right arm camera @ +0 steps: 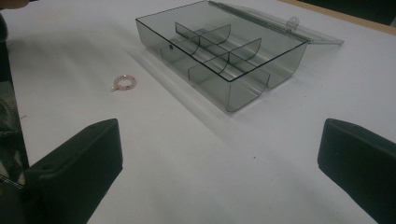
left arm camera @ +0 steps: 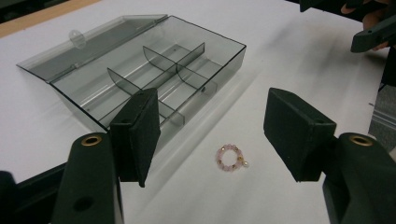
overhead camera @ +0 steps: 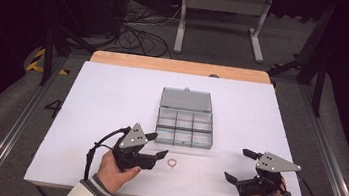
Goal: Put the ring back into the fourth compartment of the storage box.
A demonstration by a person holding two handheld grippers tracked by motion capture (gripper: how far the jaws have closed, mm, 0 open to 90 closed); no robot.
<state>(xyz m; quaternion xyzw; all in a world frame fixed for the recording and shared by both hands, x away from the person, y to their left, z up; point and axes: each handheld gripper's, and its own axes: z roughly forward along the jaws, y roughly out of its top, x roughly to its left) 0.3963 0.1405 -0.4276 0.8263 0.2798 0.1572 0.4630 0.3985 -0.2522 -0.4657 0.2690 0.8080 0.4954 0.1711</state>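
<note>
Pink bead ring [left arm camera: 230, 157] flat on the white table [overhead camera: 112, 95], just beyond the spread left tongs [left arm camera: 219, 135] – near side of the open grey compartment box [overhead camera: 184, 122] – with right tongs [overhead camera: 239, 166] spread too, well apart to the right.

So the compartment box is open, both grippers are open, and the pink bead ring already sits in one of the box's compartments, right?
Not quite. The pink bead ring is not in a compartment: it lies on the white table in front of the compartment box, apart from it, as the left gripper view shows. The rest holds: the box lid is open, and the left gripper and right gripper have their jaws apart.
</note>
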